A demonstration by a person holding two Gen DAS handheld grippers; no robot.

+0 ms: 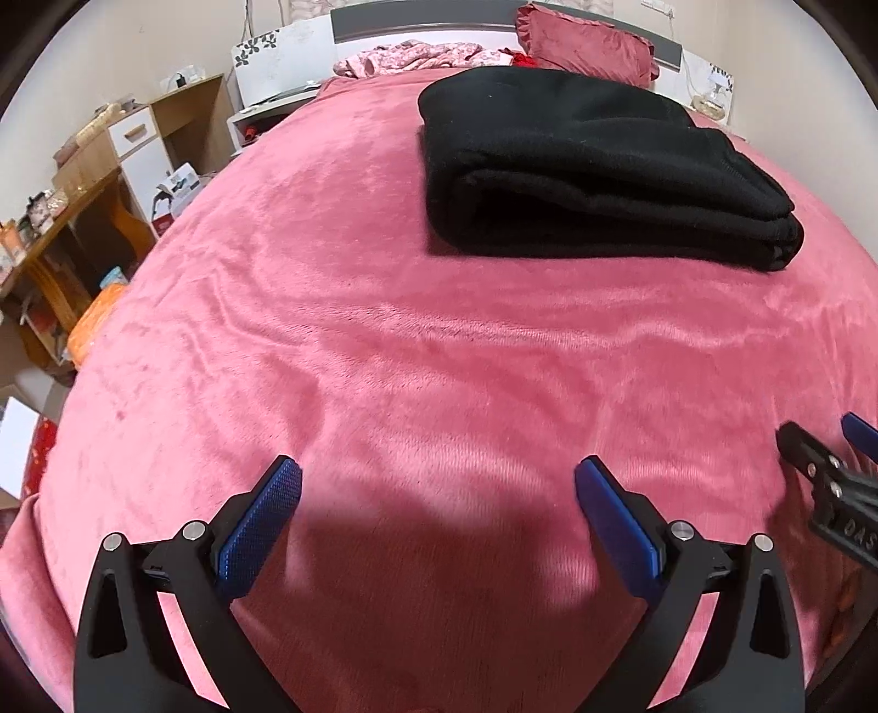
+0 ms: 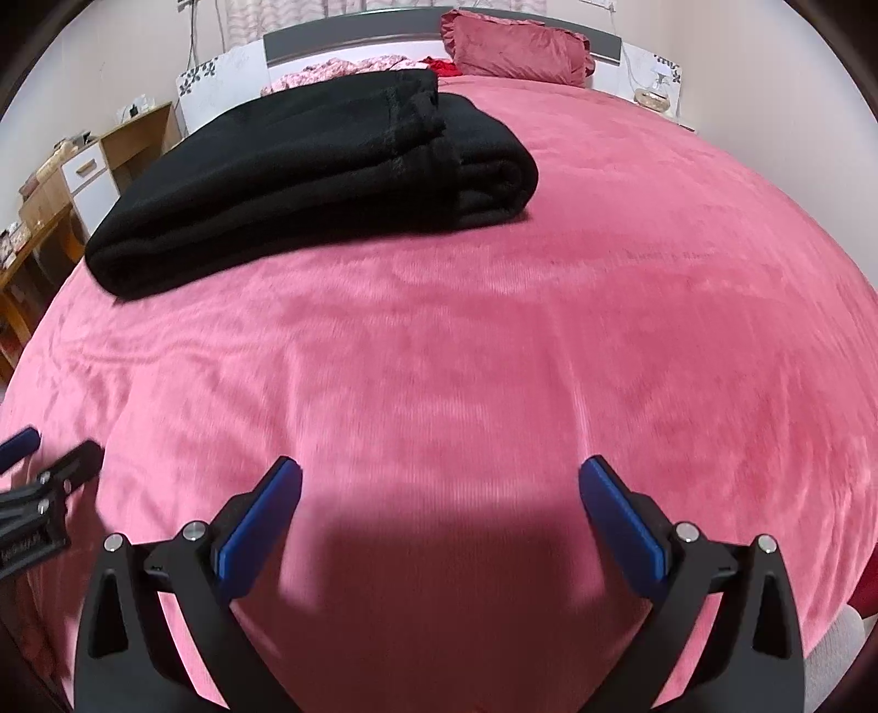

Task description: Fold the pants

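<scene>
Black pants (image 1: 598, 170) lie folded into a thick stacked rectangle on the pink bed cover (image 1: 384, 356), far from both grippers. In the right wrist view the pants (image 2: 307, 181) sit at the upper left, with the waistband end on top. My left gripper (image 1: 439, 482) is open and empty, low over the near part of the bed. My right gripper (image 2: 439, 482) is open and empty too, beside the left one. The right gripper's tip shows at the right edge of the left wrist view (image 1: 823, 466). The left gripper's tip shows at the left edge of the right wrist view (image 2: 49, 460).
A red pillow (image 2: 516, 49) and crumpled floral cloth (image 2: 340, 68) lie at the headboard. A wooden desk and white drawer unit (image 1: 110, 164) stand left of the bed. A nightstand with a glass bottle (image 2: 656, 93) is at the far right.
</scene>
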